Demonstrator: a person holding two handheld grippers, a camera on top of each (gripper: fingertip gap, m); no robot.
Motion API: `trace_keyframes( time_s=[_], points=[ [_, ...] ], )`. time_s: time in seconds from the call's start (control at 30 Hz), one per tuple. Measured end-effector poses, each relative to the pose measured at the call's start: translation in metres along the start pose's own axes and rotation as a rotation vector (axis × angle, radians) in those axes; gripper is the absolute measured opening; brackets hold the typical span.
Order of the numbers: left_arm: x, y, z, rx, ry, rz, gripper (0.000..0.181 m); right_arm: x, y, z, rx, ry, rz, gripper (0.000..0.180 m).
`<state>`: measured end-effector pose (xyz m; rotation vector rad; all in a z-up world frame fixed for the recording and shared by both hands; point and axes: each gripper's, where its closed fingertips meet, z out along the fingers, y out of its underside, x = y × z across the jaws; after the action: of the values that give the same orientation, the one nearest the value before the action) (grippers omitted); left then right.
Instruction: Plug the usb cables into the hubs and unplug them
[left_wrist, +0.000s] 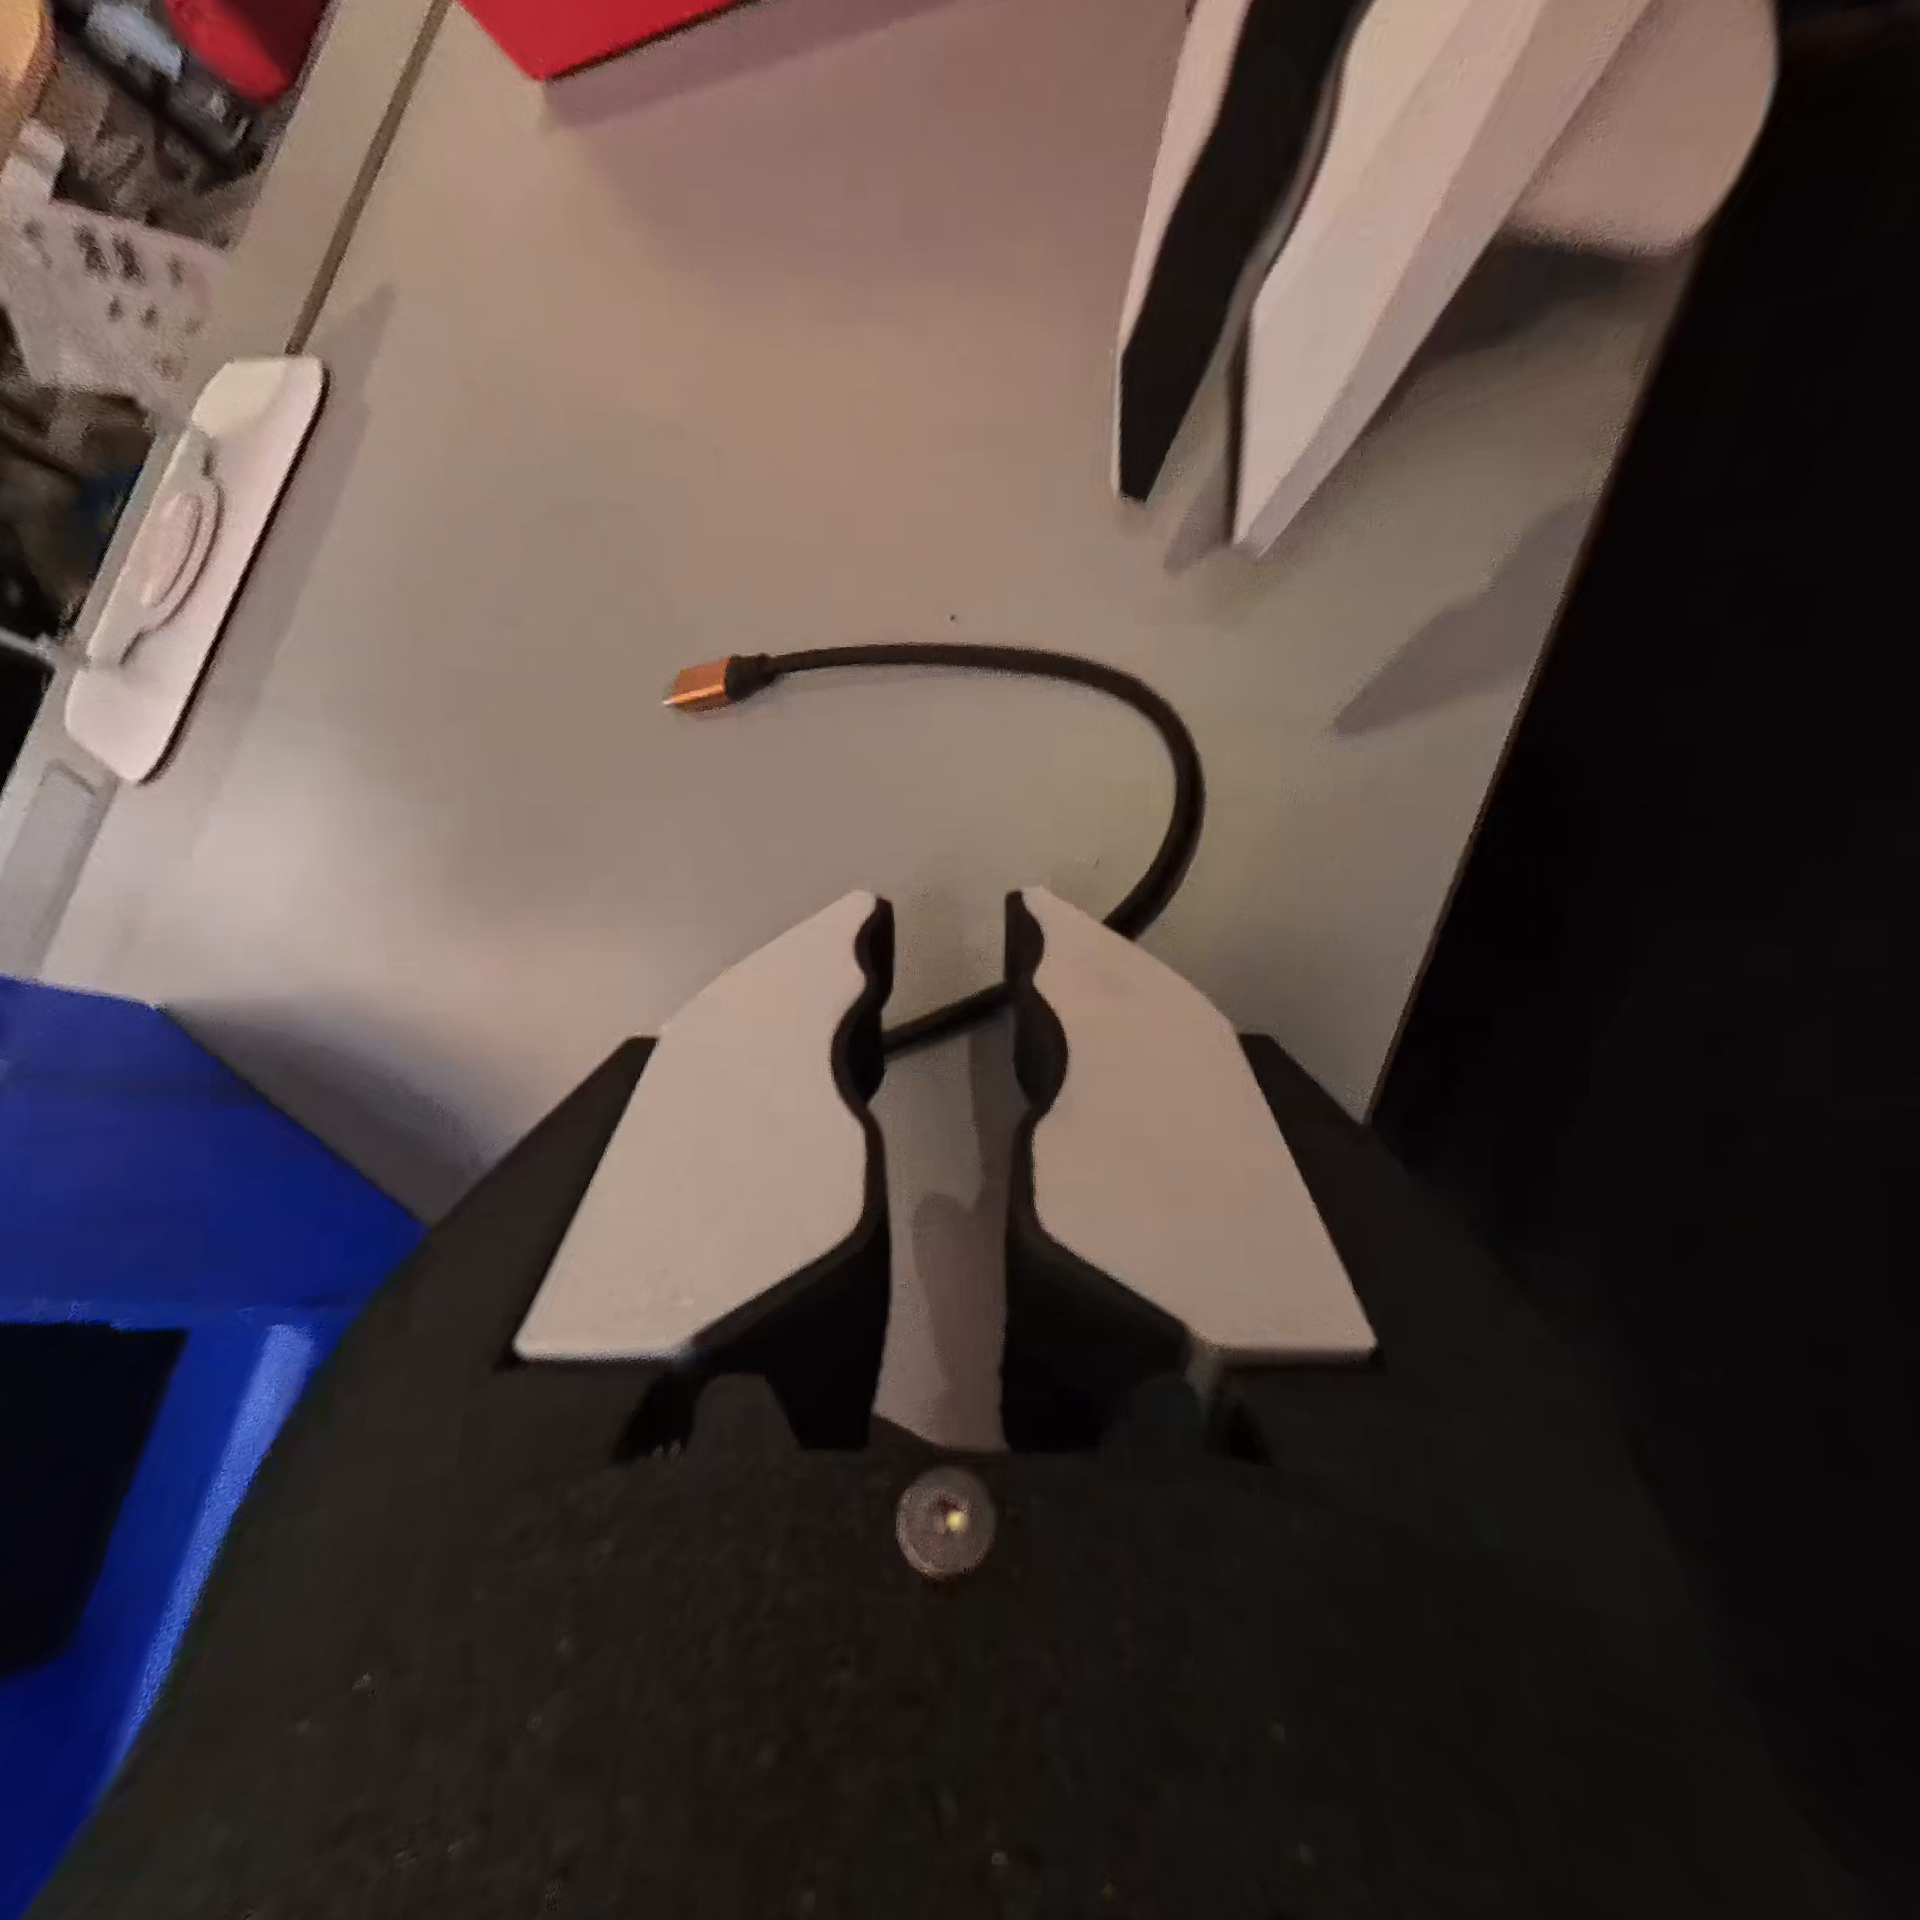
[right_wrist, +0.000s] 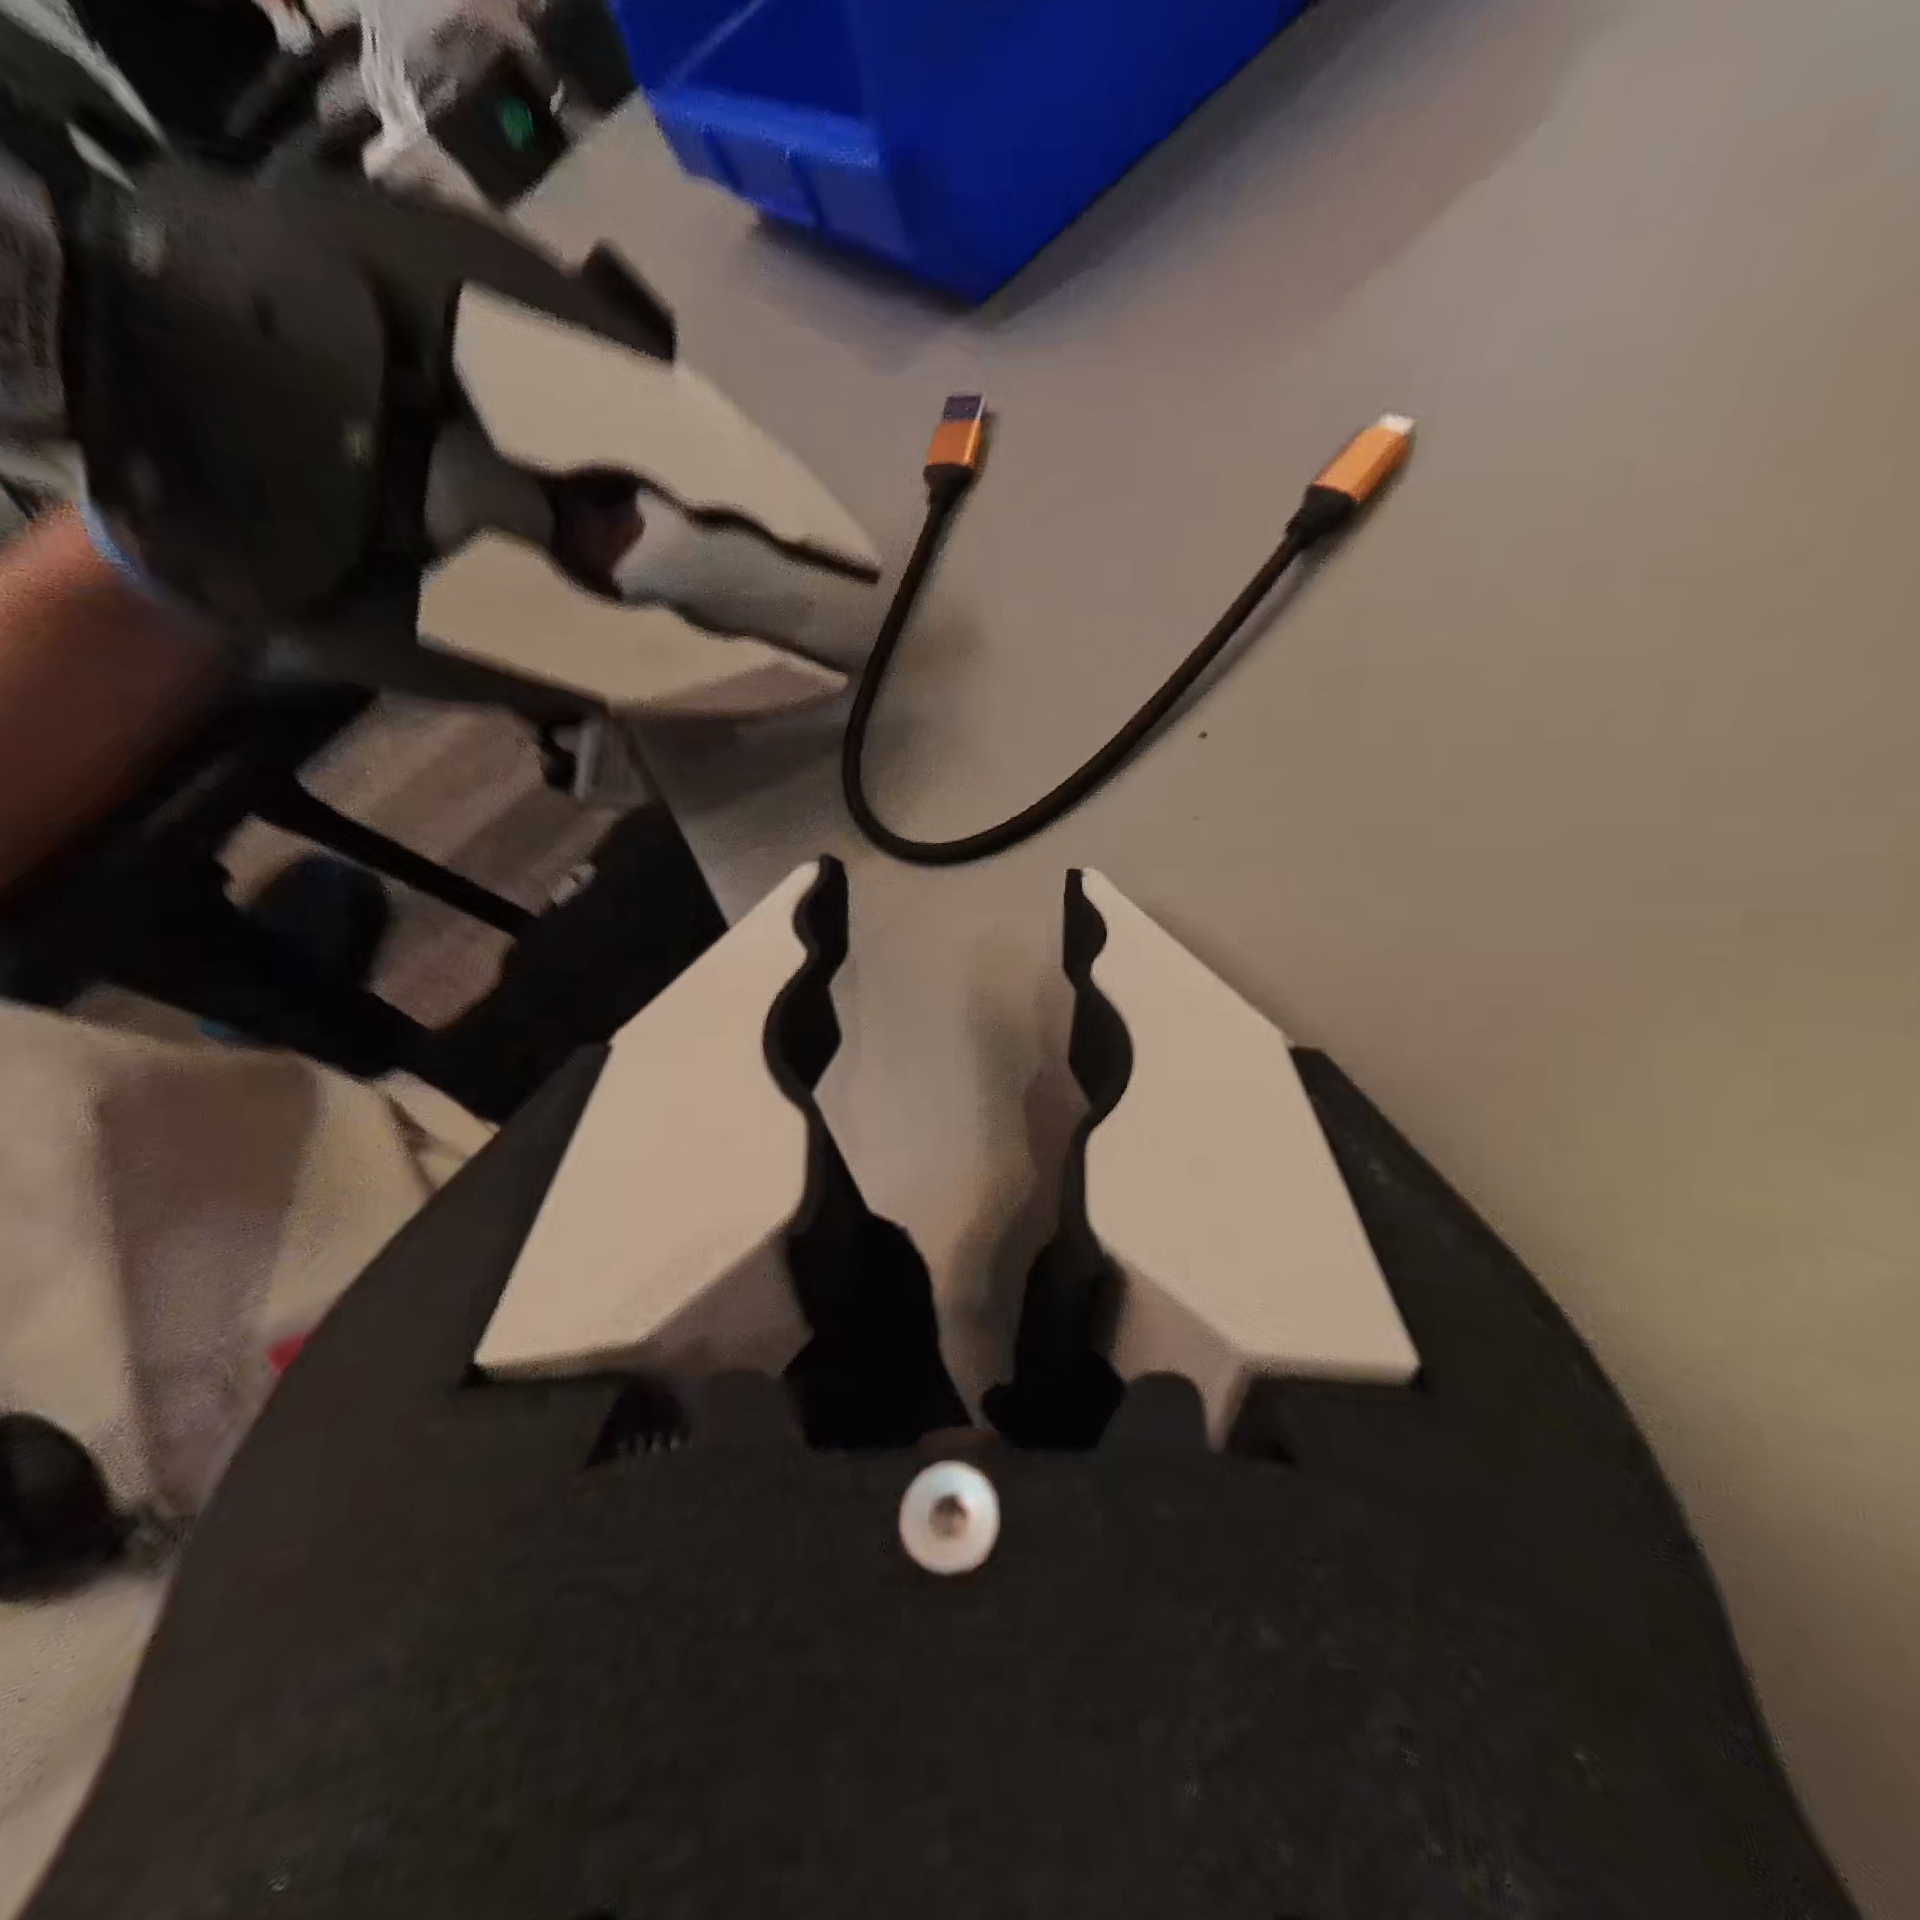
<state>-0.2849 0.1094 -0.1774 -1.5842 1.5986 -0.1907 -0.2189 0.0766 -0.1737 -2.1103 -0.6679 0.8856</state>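
The cable (right_wrist: 1049, 665) lies loose on the grey table (right_wrist: 1558, 831), bent into a U, both orange-sleeved plugs free and neither in a hub. In the right wrist view the bottom of the U sits just above the tips of the right gripper (right_wrist: 951, 878), and the two legs run away toward the top of the frame: one plug (right_wrist: 956, 436) up and slightly left, the other plug (right_wrist: 1356, 468) up and to the right. So each plug's long axis points roughly away from this gripper, along its own line of reach. Its fingers are spread, with nothing between them. The left gripper (left_wrist: 948, 904) is spread less widely and also empty; in its own view the cable passes under its tips at mid frame, curves up to the right, then runs left to a plug (left_wrist: 707, 686) lying nearly crosswise, tip toward the left edge. In the right wrist view it comes in from the left, tips close beside the left-hand leg, so it looks the nearer to that plug, while the right-hand plug seems better placed for the right gripper. A flat white device (left_wrist: 187, 561) at the left edge may be a hub, though blur leaves that unsure. A blue bin (right_wrist: 935, 135) stands at the top.
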Motion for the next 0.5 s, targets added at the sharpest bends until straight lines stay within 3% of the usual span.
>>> trace_keyframes(
  time_s=[0.17,0.27,0.37,0.5],
  points=[
    [0.004,0.017,-0.003,-0.022,0.306,0.025,0.03,-0.011,0.004,0.002,-0.03,0.006,-0.184,0.04],
    [0.008,0.025,0.001,-0.067,0.448,0.065,0.019,-0.014,0.0,0.002,-0.019,-0.01,-0.18,0.04],
    [0.007,0.021,0.008,-0.066,0.449,0.158,0.006,-0.008,-0.002,-0.001,-0.01,0.006,-0.163,0.04],
    [0.01,0.007,0.019,-0.039,0.361,0.21,0.002,0.006,-0.002,-0.003,-0.022,0.08,-0.213,0.046]
  ],
)
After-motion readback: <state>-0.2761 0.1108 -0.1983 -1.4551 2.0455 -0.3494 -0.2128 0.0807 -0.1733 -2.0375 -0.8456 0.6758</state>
